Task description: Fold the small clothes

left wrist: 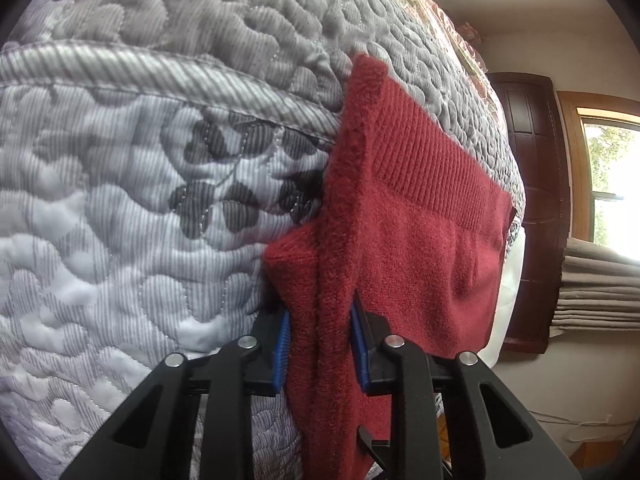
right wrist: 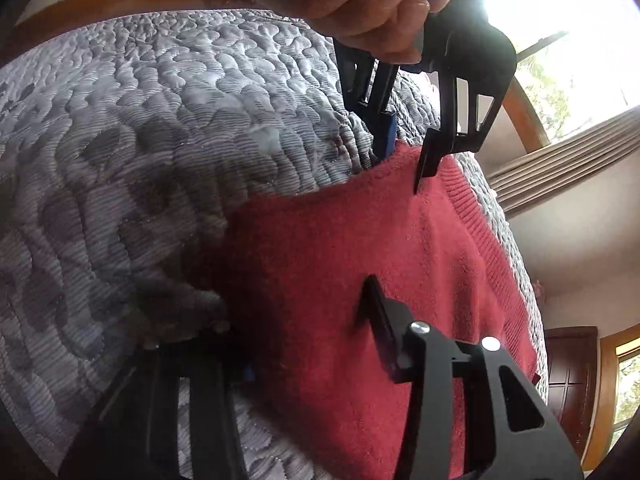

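Left gripper point(left wrist: 320, 344): blue pads clamped on a bunched fold of the red sweater point(left wrist: 420, 248).
Right gripper point(right wrist: 312, 344): fingers spread either side of the sweater's near part; whether they pinch it, I cannot tell.
Sweater: lies on the grey quilt point(left wrist: 140, 208), ribbed hem toward the bed's edge.
Hand point(right wrist: 372, 4): grips the left gripper, which is at the sweater's far edge.
Beyond: dark door point(left wrist: 528, 200), window point(left wrist: 612, 184), folded curtain.

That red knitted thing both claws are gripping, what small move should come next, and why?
Probably carry the pinched edge across toward the ribbed hem. The left gripper clamps bunched red garment, the right gripper straddles the near edge, and most of it lies flat on the quilt.
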`<state>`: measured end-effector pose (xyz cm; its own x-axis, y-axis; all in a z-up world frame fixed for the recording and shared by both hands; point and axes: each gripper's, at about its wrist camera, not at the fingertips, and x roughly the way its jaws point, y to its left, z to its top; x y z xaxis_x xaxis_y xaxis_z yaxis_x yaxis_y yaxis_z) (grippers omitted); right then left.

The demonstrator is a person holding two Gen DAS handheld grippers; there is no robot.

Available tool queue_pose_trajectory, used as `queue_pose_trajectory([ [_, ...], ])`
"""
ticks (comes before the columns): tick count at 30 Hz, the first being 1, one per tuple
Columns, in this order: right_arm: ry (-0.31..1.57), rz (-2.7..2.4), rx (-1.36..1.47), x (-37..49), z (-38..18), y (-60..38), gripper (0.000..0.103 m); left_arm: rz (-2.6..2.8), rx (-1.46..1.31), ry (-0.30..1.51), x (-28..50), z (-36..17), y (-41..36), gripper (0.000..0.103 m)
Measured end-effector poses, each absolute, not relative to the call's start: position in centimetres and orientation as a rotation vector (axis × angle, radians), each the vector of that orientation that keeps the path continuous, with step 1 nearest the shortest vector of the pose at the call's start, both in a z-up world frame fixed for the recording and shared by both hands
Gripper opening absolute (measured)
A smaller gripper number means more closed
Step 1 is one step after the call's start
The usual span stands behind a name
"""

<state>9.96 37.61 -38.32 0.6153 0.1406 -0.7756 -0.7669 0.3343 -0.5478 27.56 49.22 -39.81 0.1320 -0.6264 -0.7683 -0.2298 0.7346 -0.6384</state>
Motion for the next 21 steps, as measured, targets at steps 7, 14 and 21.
queue_pose_trajectory([
  [7, 0.771, 0.694, -0.927, 11.4, -35.4, 36.4, 0.023, -0.297, -0.736, 1.456, 27.8, -38.0, 48.7, 0.02],
  [14, 0.785, 0.681, -0.849, 12.4, -31.8, 35.0, 0.02, -0.262, -0.727, 1.451, 28.4, -35.0, 47.7, 0.016],
  [21, 0.78, 0.65, -0.782, 12.8, -28.1, 32.9, 0.02, -0.238, -0.693, 1.441, 28.9, -30.8, 45.9, 0.016],
])
